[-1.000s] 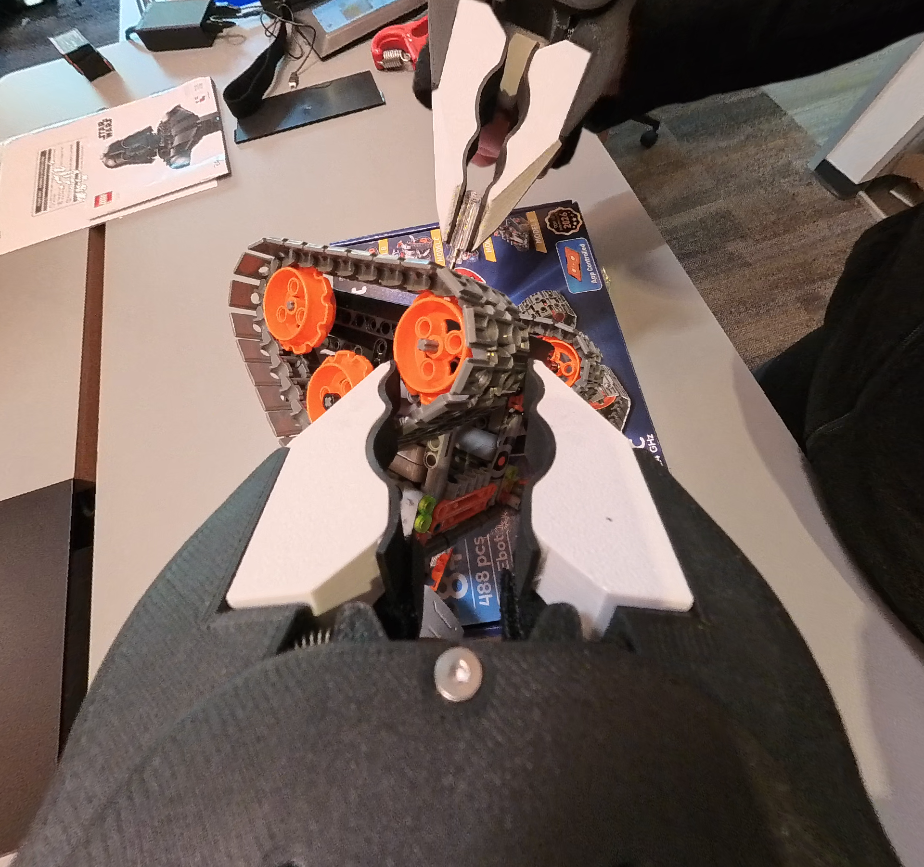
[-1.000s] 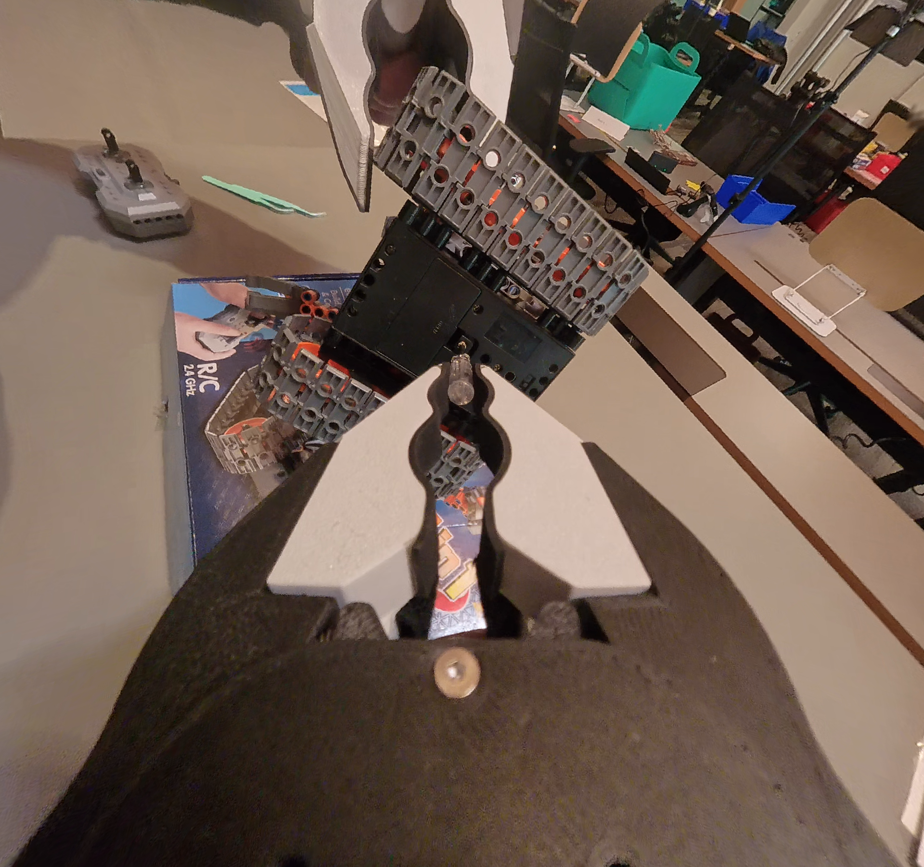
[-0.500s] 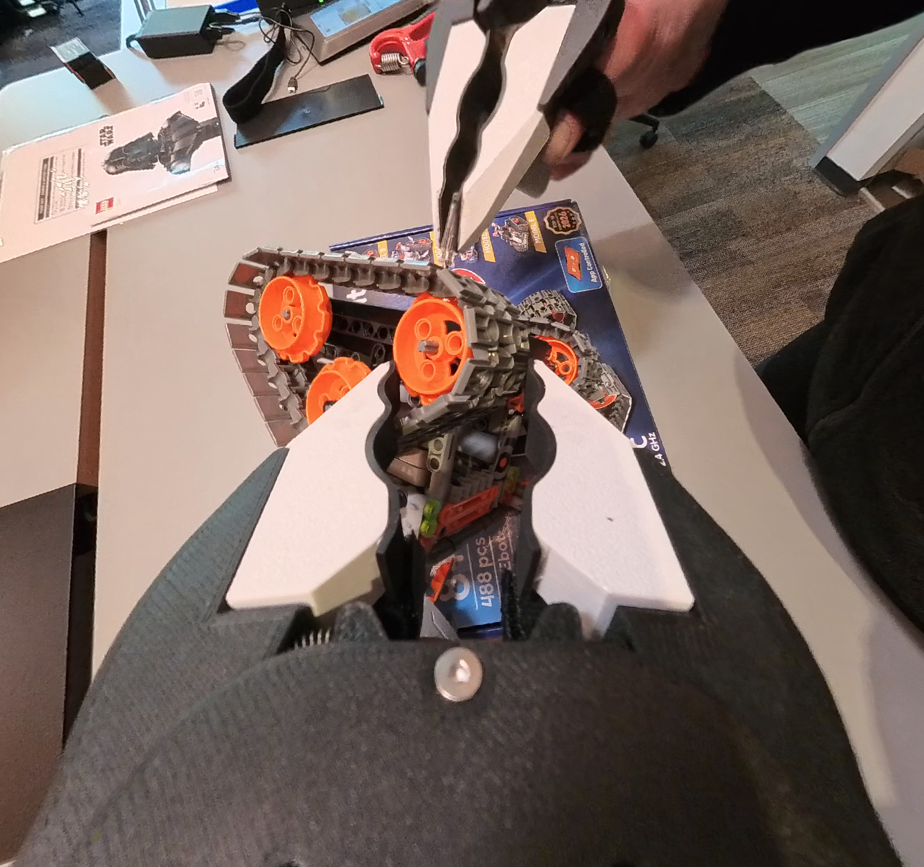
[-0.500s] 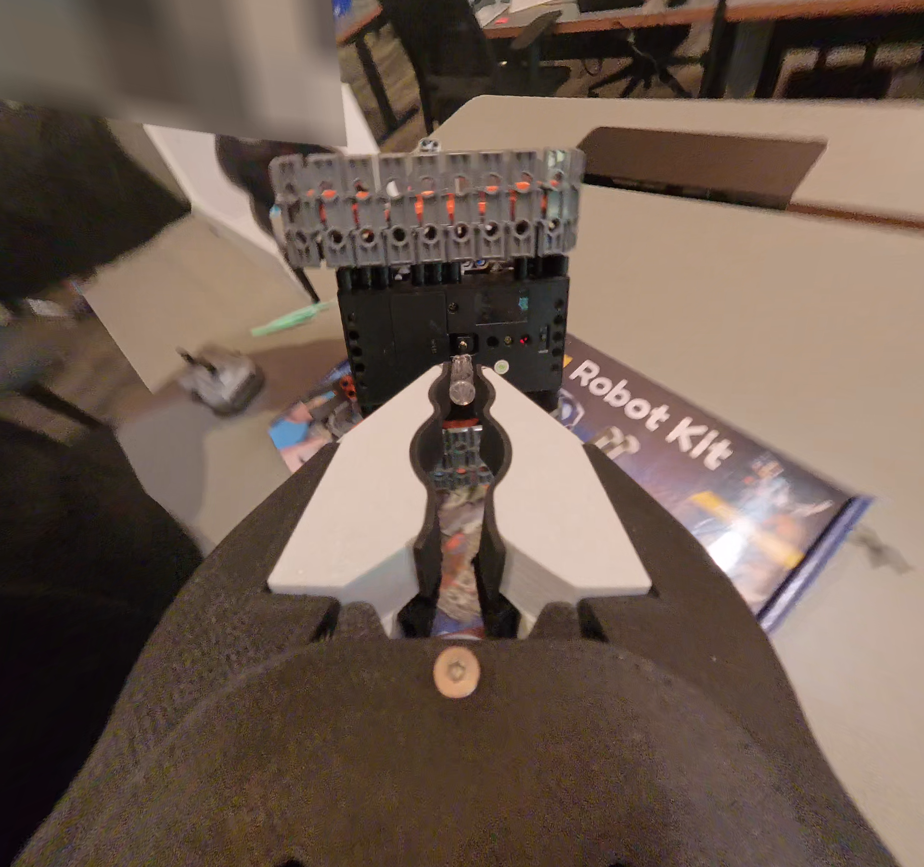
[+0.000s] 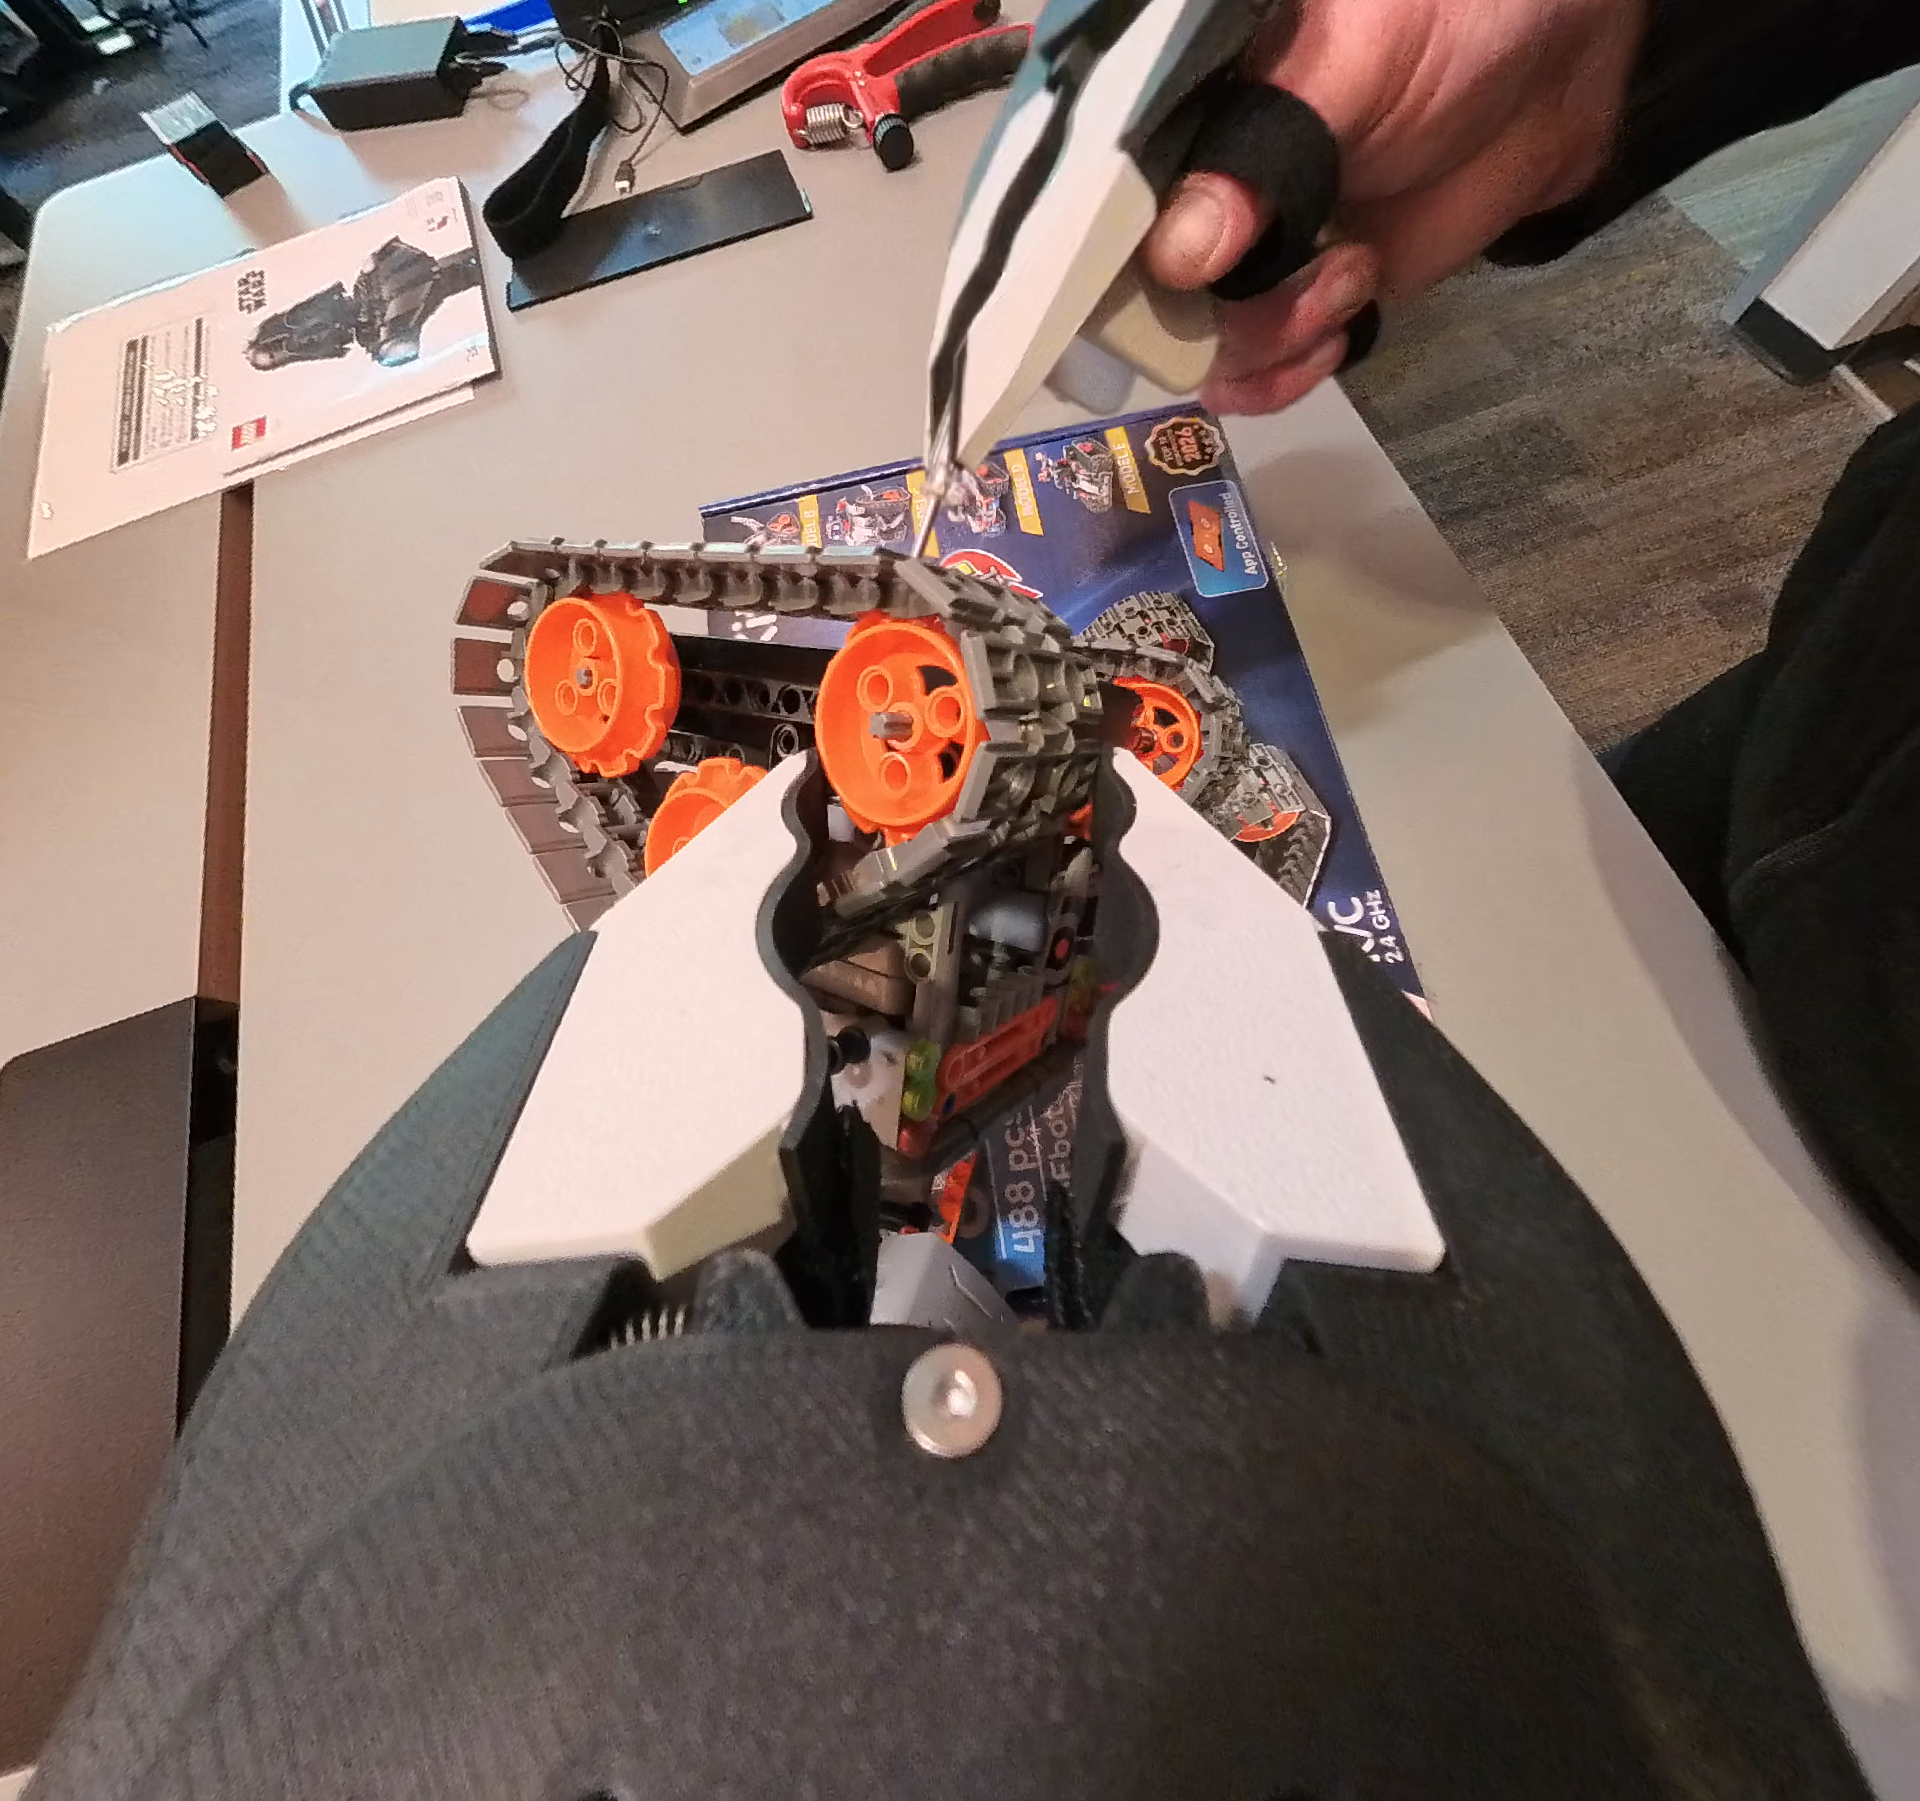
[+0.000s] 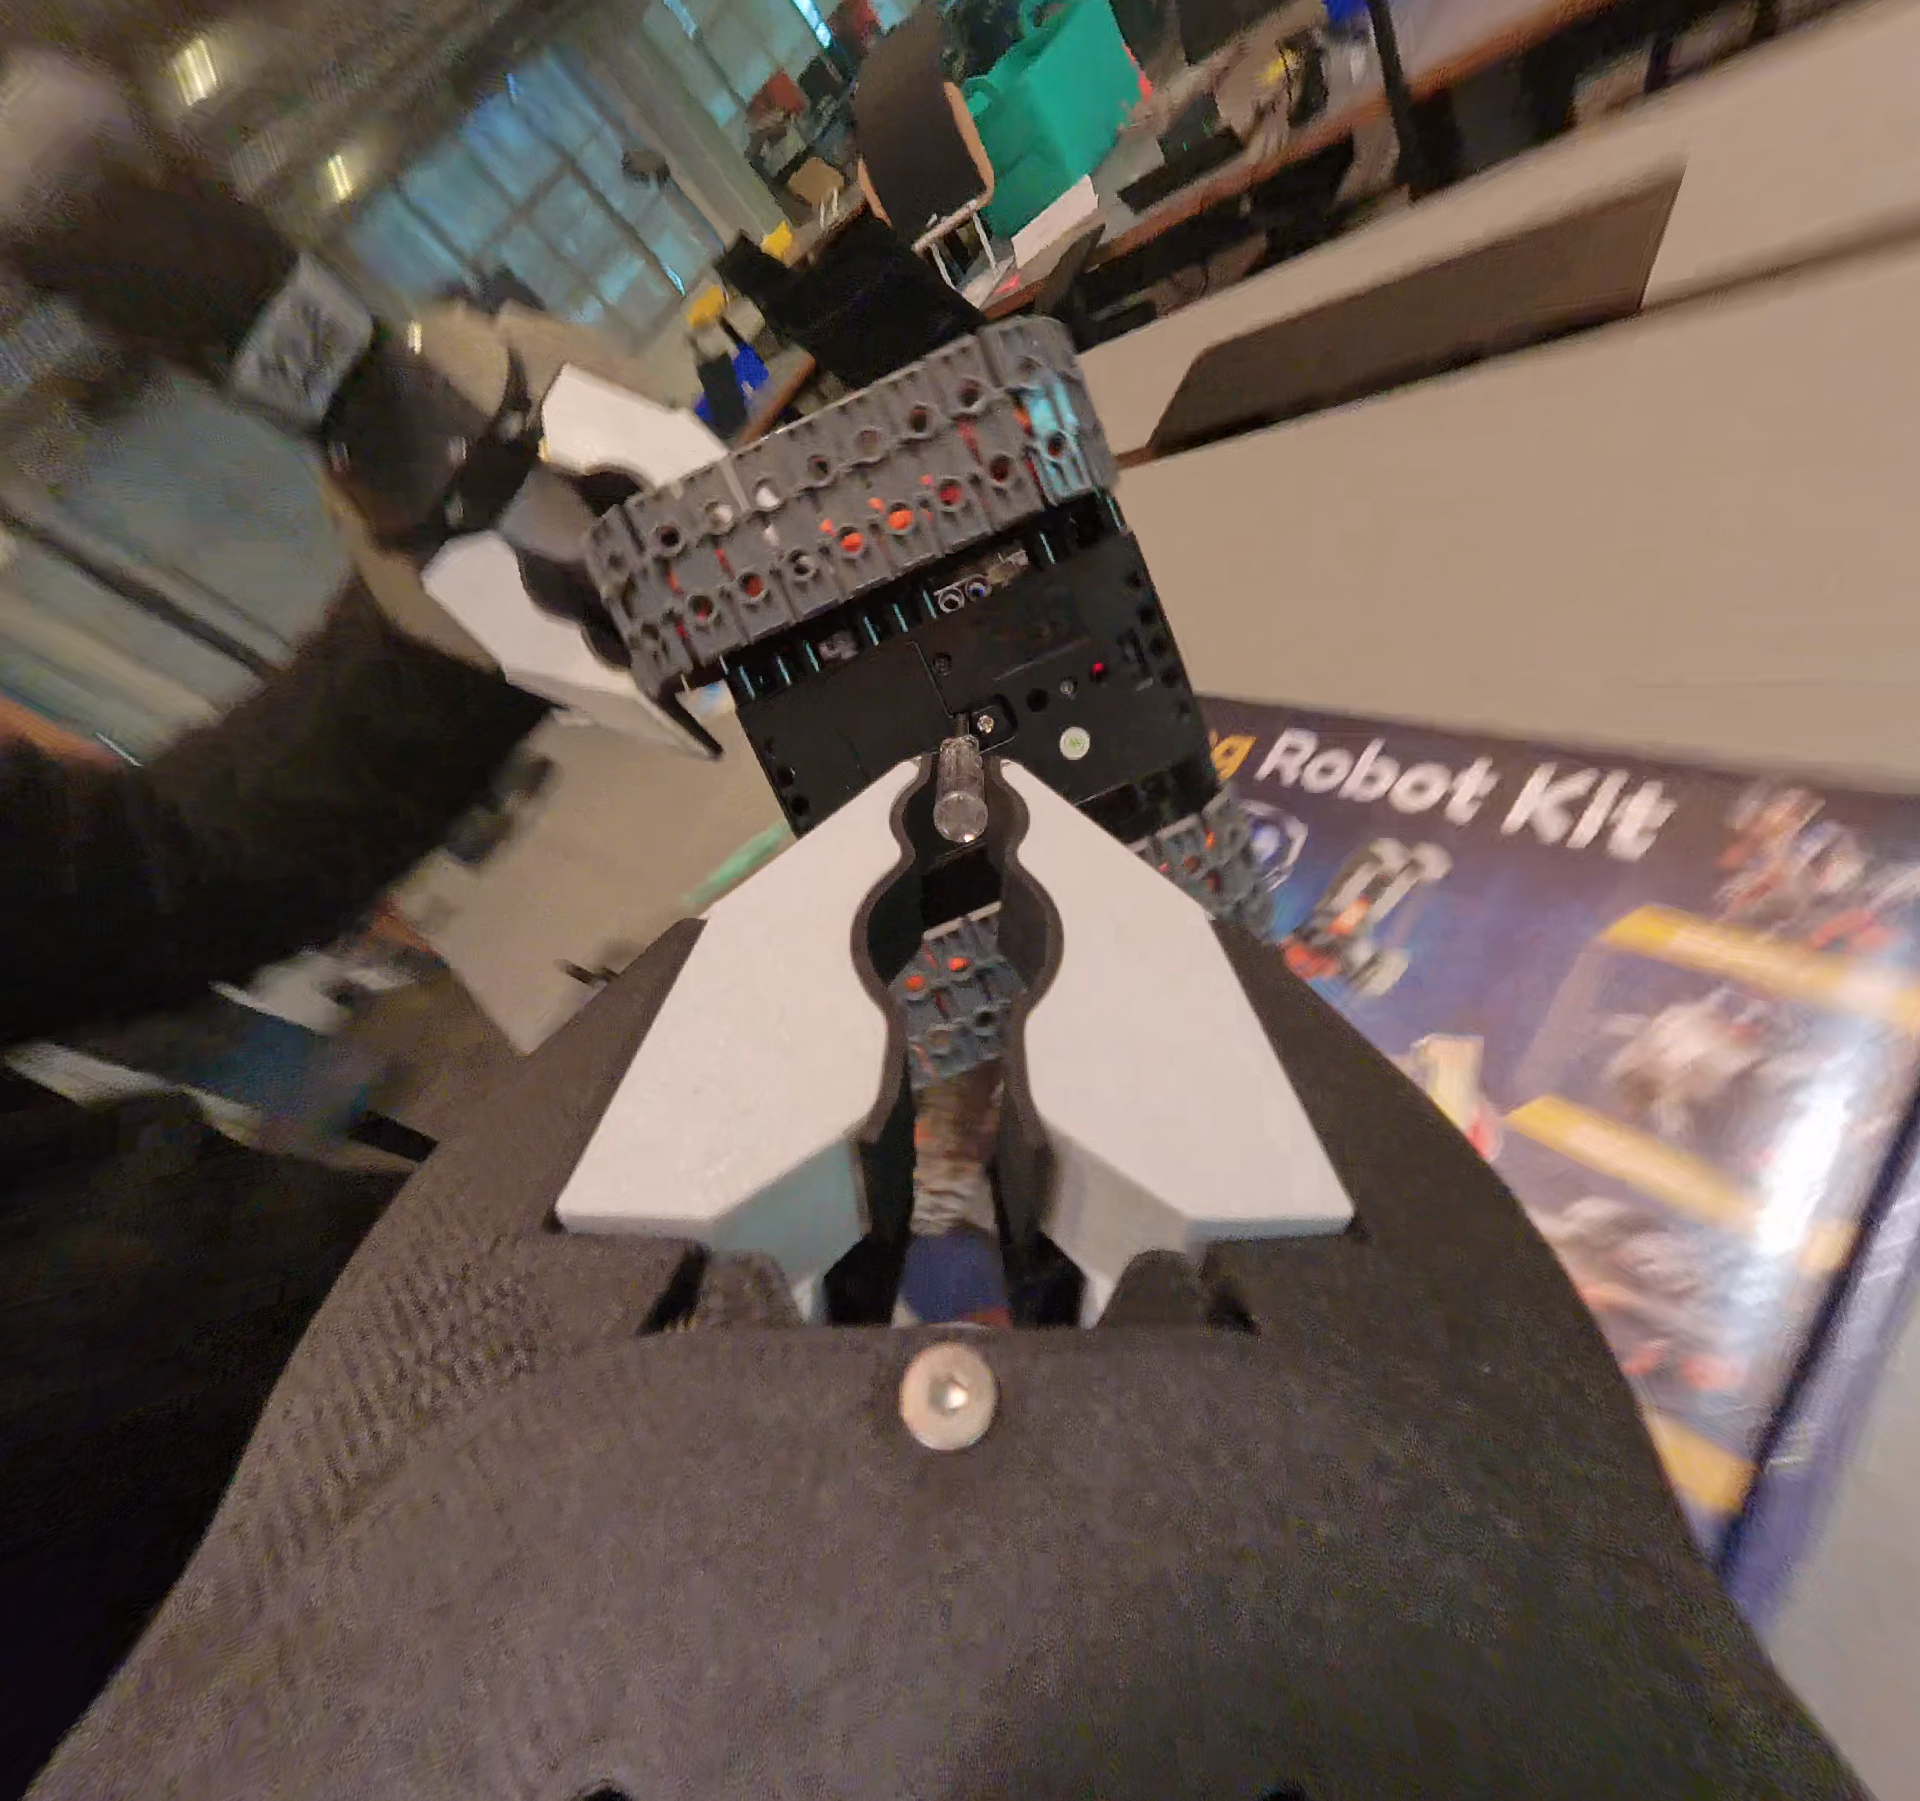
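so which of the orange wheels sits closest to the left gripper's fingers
The large orange toothed wheel on the grey-tracked brick vehicle, right at the tips of the left gripper. The other two orange wheels sit farther left, the fourth behind on the right.

Left wrist view: looks steeply down along its fingers, very close on the tracked model (image 5: 831, 702), table (image 5: 623, 421) beyond. Right wrist view: near-level, close on that model's black underside (image 6: 935, 650). Shared: model, blue box (image 6: 1558, 972).
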A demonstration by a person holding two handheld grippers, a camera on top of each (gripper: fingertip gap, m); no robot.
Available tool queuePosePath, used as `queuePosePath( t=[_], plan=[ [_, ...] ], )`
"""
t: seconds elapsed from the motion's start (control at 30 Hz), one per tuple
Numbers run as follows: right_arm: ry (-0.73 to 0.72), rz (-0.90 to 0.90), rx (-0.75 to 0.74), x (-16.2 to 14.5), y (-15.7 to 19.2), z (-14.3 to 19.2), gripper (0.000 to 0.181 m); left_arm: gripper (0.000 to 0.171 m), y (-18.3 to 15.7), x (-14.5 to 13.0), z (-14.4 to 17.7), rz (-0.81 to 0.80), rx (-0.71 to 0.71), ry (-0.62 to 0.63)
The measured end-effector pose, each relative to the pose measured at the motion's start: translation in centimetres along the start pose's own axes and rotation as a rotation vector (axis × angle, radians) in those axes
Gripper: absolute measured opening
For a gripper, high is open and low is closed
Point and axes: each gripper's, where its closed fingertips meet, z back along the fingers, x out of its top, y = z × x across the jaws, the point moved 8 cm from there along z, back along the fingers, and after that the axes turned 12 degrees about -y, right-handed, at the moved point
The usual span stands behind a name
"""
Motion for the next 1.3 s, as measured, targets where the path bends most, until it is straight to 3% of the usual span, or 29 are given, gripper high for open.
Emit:
queuePosePath(
  t=[0.13, 0.3, 1.0, 1.3],
  plan=[
    [0.032, 0.417, 0.124, 0.8, 0.8, 0.0, 0.005, 0.049, 0.0, 0.0, 0.0, -0.002, 0.002, 0.001],
    [0.105, 0.640, 0.233, 1.3, -0.3, -0.5, 0.005, 0.049, 0.0, 0.1, -0.1, 0.001, 0.003, 0.006],
    [0.155, 0.743, 0.334, 1.0, -1.3, -1.4, 0.005, 0.049, 0.1, 0.1, -0.2, 0.008, 0.010, 0.012],
    [0.279, 1.167, 0.494, 2.0, -0.5, -2.1, 0.006, 0.049, 0.1, 0.1, -0.3, 0.009, 0.003, 0.019]
  ],
)
